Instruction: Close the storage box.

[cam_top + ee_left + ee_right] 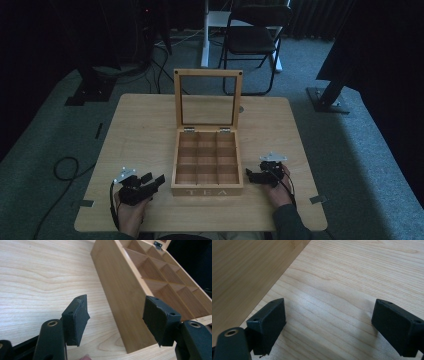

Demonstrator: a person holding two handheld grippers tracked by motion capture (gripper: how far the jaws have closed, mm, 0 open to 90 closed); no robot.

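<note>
Box: a light wooden tea box with nine square compartments [207, 165] stands open near the front middle of the pale wooden table [140, 135], its glass-paned lid [208, 97] upright at the back.
Left gripper: the black two-jaw left gripper [152, 181] rests just left of the box's front corner, jaws spread, nothing between them; that corner sits between its pads.
Right gripper: the black two-jaw right gripper [251, 175] lies just right of the box's side wall, jaws spread over bare tabletop.

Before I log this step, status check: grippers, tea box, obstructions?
Left gripper open, empty, beside wooden tea box. Right gripper open, empty, opposite side. Glass-paned lid upright, compartments empty. Nothing between.
</note>
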